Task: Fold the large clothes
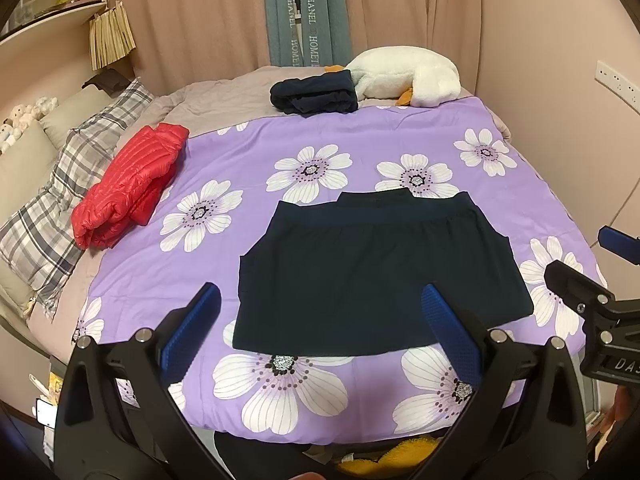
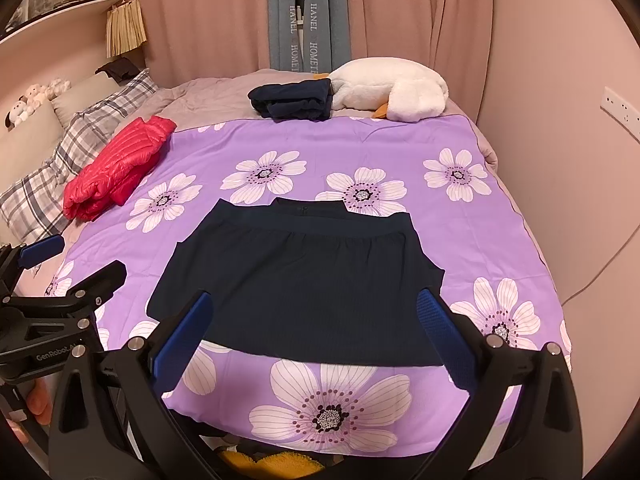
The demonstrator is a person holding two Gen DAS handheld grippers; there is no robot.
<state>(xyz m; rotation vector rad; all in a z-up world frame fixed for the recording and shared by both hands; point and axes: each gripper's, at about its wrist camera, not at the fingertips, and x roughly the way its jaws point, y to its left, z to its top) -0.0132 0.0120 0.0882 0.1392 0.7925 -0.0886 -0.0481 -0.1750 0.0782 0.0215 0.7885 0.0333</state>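
The navy garment (image 1: 376, 268) is laid partly folded on the bed (image 1: 360, 380). Left gripper (image 1: 320, 332) and right gripper (image 2: 320, 332) are held apart, empty. Layers may be shifted if only one is pinched.

Warm, even indoor light fills the room, dim toward the corners. Shadows are soft and faint. Both views bow hard at the rim, with black vignetting. The centre ahead of the fingers looks sharp; the far curtains (image 1: 208, 12) go slightly soft.
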